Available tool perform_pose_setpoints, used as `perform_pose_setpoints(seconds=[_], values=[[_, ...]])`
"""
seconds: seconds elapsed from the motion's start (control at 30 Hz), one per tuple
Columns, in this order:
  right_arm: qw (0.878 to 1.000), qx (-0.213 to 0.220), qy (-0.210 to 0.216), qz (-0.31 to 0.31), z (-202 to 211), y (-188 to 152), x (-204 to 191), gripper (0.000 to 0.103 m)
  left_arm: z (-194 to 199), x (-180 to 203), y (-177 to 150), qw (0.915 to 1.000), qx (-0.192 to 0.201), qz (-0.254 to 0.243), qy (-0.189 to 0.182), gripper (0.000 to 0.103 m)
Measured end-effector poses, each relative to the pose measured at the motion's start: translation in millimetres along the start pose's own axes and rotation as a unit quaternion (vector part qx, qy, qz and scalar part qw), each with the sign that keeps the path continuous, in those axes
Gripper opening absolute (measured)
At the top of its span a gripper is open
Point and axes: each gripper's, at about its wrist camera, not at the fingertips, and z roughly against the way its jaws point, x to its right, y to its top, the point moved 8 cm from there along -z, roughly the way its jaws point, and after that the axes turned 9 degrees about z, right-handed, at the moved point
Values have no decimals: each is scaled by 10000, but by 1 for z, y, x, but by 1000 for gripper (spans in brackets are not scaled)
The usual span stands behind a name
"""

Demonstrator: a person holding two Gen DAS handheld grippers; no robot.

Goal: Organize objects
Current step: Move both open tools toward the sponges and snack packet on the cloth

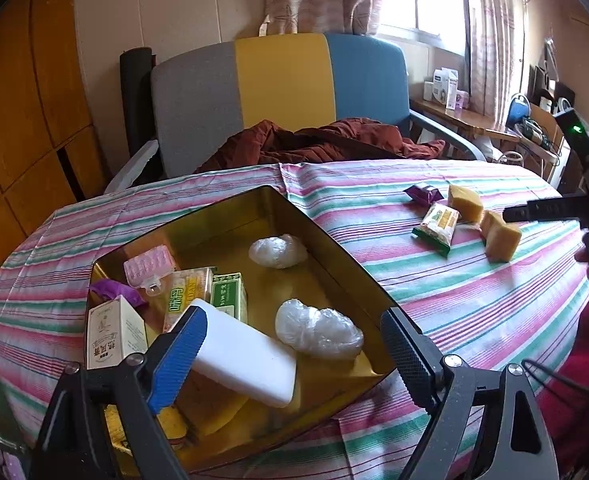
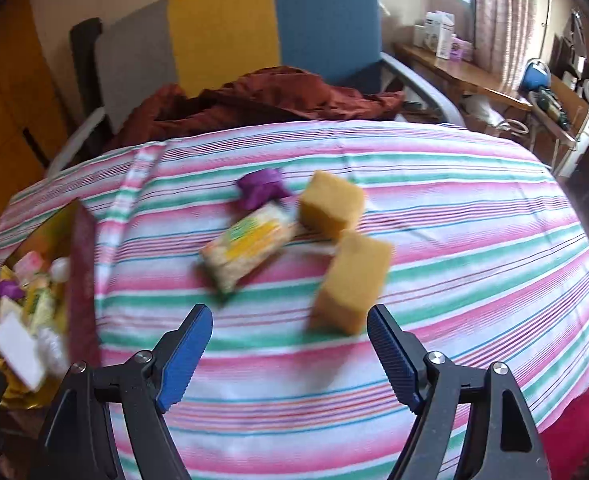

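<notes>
Left wrist view: nearest to us, our left gripper (image 1: 294, 354) hangs over the near end of the gold tin box (image 1: 334, 240) with its jaws spread wide and nothing between the pads. A white block (image 1: 240, 354) lies tilted in the box just right of the blue left pad, and whether it touches that pad we cannot tell. A crumpled clear plastic bundle (image 1: 318, 330) sits between the two fingers, a little beyond them. On the left side of the box we see a white carton (image 1: 114, 336), a green packet (image 1: 228, 294), a pink blister strip (image 1: 148, 266) and a purple wrapper (image 1: 116, 290). Farther in lies a second plastic bundle (image 1: 278, 251). Beyond the box, to the far right on the striped tablecloth (image 1: 454, 300), our right gripper's (image 1: 530, 213) finger reaches in beside the sponge cubes.

In the right wrist view our right gripper (image 2: 290, 354) also stands wide apart and empty above the cloth. The near yellow sponge cube (image 2: 352, 284) lies just beyond the gap, closer to the right finger and not touching either. A snack packet (image 2: 250, 246) lies farther and to the left, then the far yellow sponge cube (image 2: 330, 206), then another purple wrapper (image 2: 260, 188). The picture is blurred here. Past the table stands a grey, yellow and blue chair (image 2: 222, 28) with a rust-brown garment (image 2: 262, 98) on it.
</notes>
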Motion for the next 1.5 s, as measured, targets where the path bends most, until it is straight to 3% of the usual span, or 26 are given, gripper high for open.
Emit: perform_pose_setpoints(seconds=[0.23, 0.5, 1.1, 1.4, 1.43, 1.5], values=[[9994, -100, -257, -222, -41, 9, 41, 81, -6, 13, 2, 9998, -77, -175, 27, 90], [9908, -347, 141, -1300, -55, -5, 76, 82, -17, 27, 3, 9995, -186, -260, -4, 92], [9833, -563, 727, -1573, -78, -6, 64, 87, -34, 71, 16, 9970, -311, -484, -511, 93], [9884, -600, 718, -1195, -87, 1, 51, 86, -48, 79, 19, 9957, -480, -476, -631, 94], [9886, -590, 763, -1153, -87, 1, 49, 84, -49, 81, 19, 9956, -495, -476, -642, 94], [9887, -546, 917, -1056, -84, 3, 43, 63, -50, 84, 20, 9953, -511, -492, -652, 94]])
